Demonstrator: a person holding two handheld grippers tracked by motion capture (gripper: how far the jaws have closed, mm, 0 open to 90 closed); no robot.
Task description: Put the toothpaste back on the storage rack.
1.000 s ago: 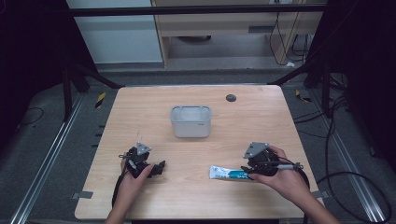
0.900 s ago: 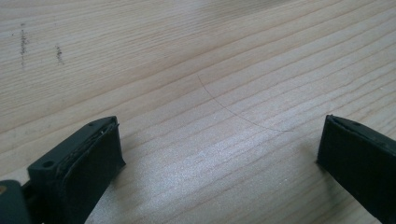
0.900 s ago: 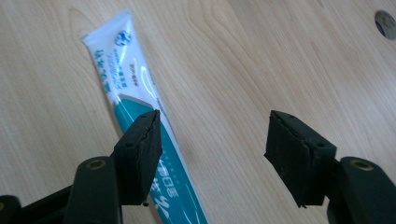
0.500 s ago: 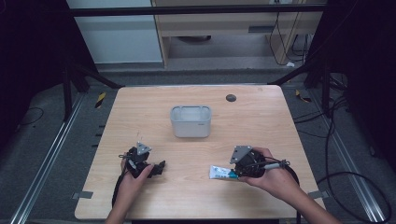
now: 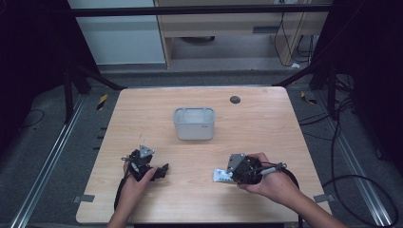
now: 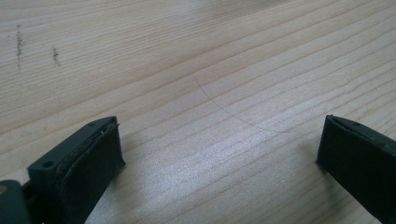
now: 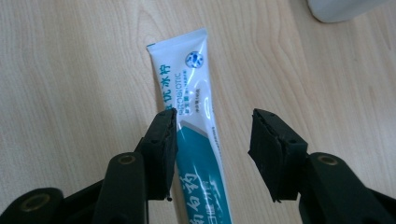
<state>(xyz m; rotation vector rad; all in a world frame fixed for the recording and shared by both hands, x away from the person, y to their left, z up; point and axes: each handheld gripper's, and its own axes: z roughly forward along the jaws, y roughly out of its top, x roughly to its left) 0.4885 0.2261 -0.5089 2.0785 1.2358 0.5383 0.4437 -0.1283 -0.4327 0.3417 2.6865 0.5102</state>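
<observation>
A pale wooden table (image 5: 266,123) stands on a dark floor, with black frame bars and loose cables around it and light cabinets behind.

Toward the near right part of the table lies a white and teal toothpaste tube (image 7: 191,116), flat on the wood. In the right gripper view its crimped white end points away and its teal half runs back toward the camera, between the two black jaws. The right gripper (image 7: 212,149) sits over the tube with its jaws partly spread and has just been closing them. The left jaw's pad seems to touch or slightly overlap the tube's edge, though the angle makes that hard to judge; the right jaw stands apart from it with bare wood between. So the tube is between the jaws but not pinched. In the high view the tube's white end pokes out to the left of the right gripper (image 5: 240,171), which the person's right hand holds low over the table.

A grey open bin (image 5: 194,123) stands near the table's middle, well apart from the tube.

At the near left the left gripper (image 6: 219,149) rests low over bare wood, jaws spread wide.
</observation>
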